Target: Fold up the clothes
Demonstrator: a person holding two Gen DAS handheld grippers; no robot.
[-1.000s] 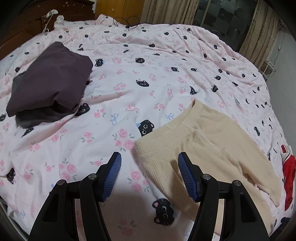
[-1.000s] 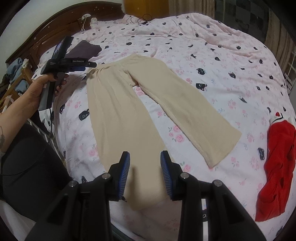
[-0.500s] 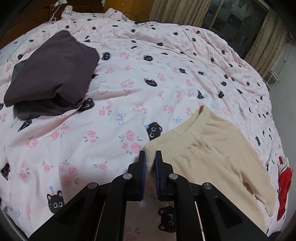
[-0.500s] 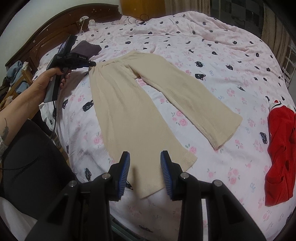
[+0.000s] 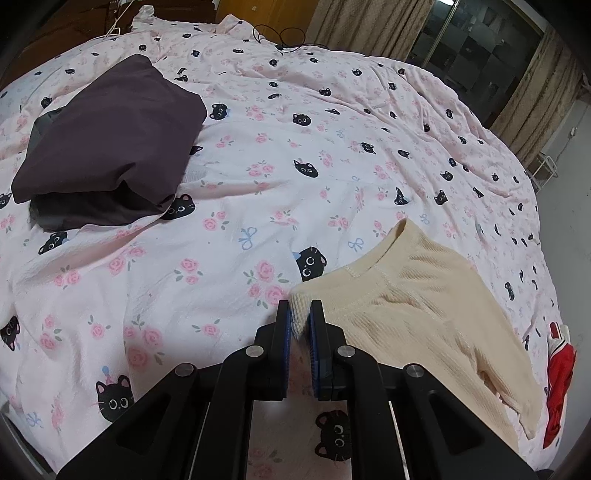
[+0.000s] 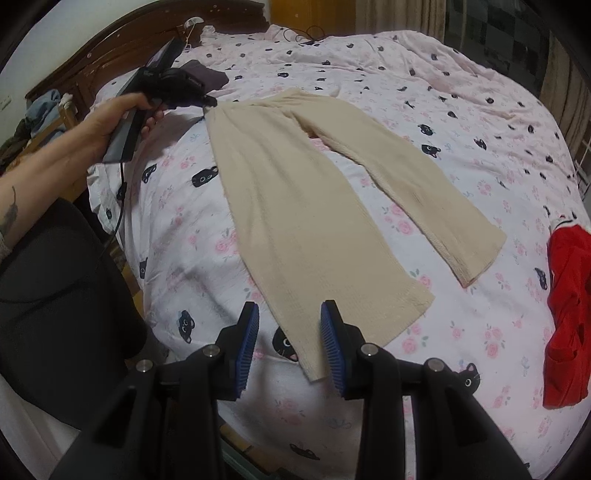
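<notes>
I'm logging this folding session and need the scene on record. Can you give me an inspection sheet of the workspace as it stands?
Surface: bed with pink cat-print cover, wrinkled.
Job's things: beige trousers spread flat, legs apart; dark folded clothes stacked near the headboard.
Clutter: red garment crumpled at the bed's edge.
Grippers: left gripper shut on the trousers' waistband corner; right gripper open, fingers astride the hem of the nearer leg, not gripping.
Cables: black cable hanging from the left gripper's handle; thin black cord at the far edge of the bed.
Surroundings: wooden headboard, curtains.
</notes>
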